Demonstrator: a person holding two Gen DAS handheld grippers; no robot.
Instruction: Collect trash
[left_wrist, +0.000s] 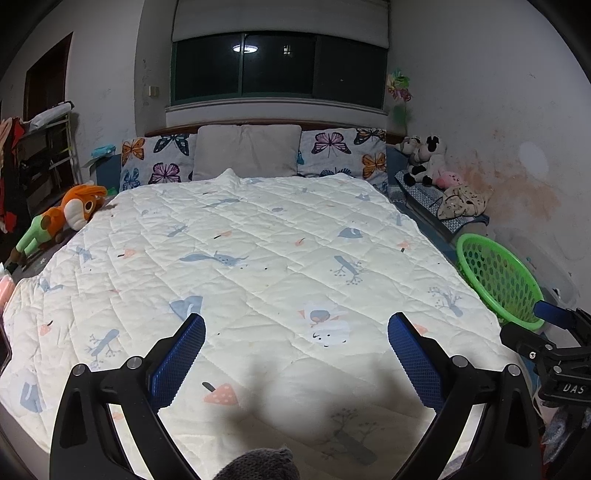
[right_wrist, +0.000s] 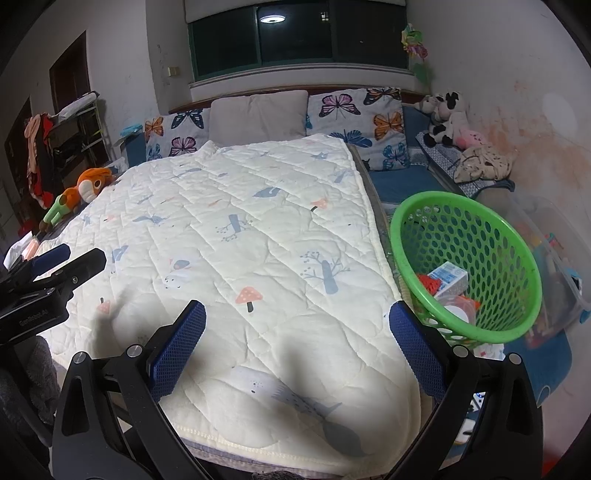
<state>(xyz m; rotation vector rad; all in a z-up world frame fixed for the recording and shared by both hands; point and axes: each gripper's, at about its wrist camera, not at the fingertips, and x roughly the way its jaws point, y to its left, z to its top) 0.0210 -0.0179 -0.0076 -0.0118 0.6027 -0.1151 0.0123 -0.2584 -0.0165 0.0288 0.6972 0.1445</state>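
Both the left gripper (left_wrist: 295, 354) and right gripper (right_wrist: 297, 343) hover empty over the quilt (right_wrist: 240, 240), fingers spread wide. Beyond the quilt's right edge, the basket (right_wrist: 517, 236) holds the trash: a carton (right_wrist: 448, 278), likely light and crushable, best pinched across its flat sides.

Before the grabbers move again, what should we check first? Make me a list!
1. Left tool open and empty: ok.
2. Right tool open and empty: ok.
3. Green basket within view beside the bed, mouth tilted toward the quilt: ok.
4. Room left in the basket: ok, only a small carton and a few bits sit at the bottom.
5. Trash left on the white quilt: none showing.
6. Trash on the floor or behind the toys: cannot tell.
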